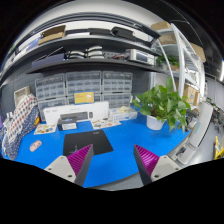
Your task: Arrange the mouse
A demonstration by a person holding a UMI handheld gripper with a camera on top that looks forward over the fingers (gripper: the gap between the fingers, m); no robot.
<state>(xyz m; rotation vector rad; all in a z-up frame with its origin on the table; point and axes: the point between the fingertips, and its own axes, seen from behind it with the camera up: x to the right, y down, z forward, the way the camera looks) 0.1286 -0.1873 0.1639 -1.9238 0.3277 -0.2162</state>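
Observation:
A small pale mouse (36,146) lies on the blue table cover (115,140), off to the left of the fingers and well beyond them. A black mouse mat (88,141) lies on the blue cover just ahead of the left finger. My gripper (113,161) is open and empty, raised over the near edge of the table. Its two fingers with magenta pads (80,158) stand wide apart with only blue cover between them.
A potted green plant (160,103) stands at the right. White boxes and a keyboard-like device (75,119) sit at the back of the table. Shelves with storage bins (85,88) rise behind. Coloured items (20,128) stand at the far left.

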